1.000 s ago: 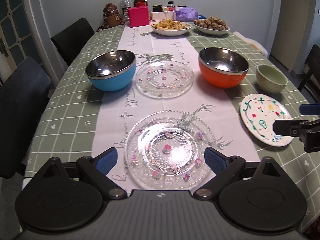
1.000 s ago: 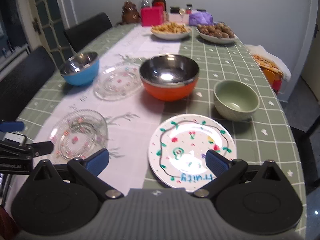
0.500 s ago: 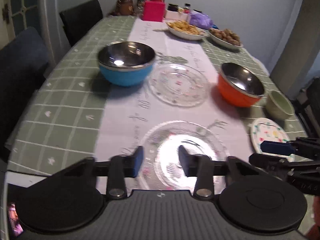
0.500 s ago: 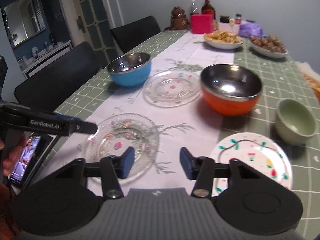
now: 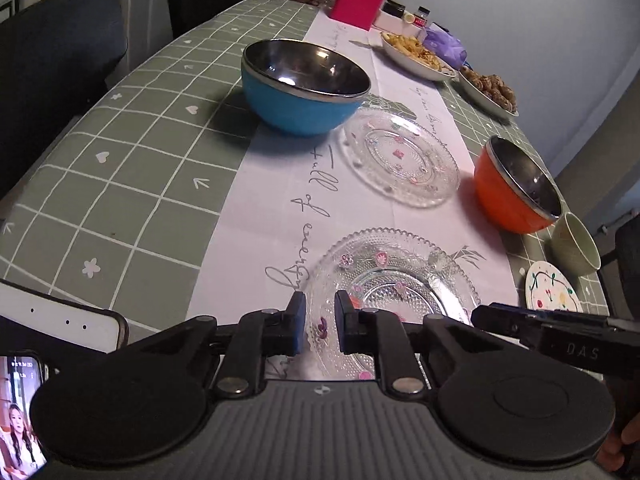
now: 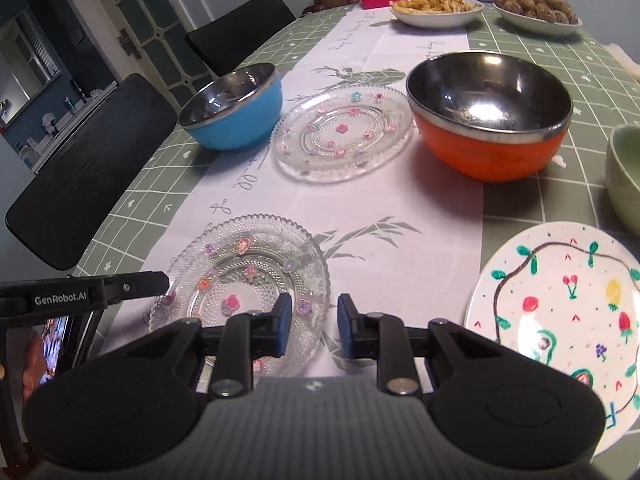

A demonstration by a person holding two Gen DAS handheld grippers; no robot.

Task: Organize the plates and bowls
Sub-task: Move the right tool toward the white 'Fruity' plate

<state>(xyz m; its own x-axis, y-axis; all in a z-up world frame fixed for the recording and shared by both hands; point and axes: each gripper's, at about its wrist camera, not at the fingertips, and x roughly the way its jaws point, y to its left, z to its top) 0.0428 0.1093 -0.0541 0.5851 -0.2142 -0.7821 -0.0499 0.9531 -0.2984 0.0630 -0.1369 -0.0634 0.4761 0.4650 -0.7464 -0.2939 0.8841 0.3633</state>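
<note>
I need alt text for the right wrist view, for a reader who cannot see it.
The right tool, jaws nearly closed after just narrowing and holding nothing, hovers at the near glass plate on a white table runner. Beyond lie a second glass plate, a blue bowl and an orange bowl; a painted white plate sits right.

Both tools, left tool (image 5: 320, 330) and right tool (image 6: 310, 326), have just been closing on nothing, nearing the glass plate (image 6: 256, 276).
</note>
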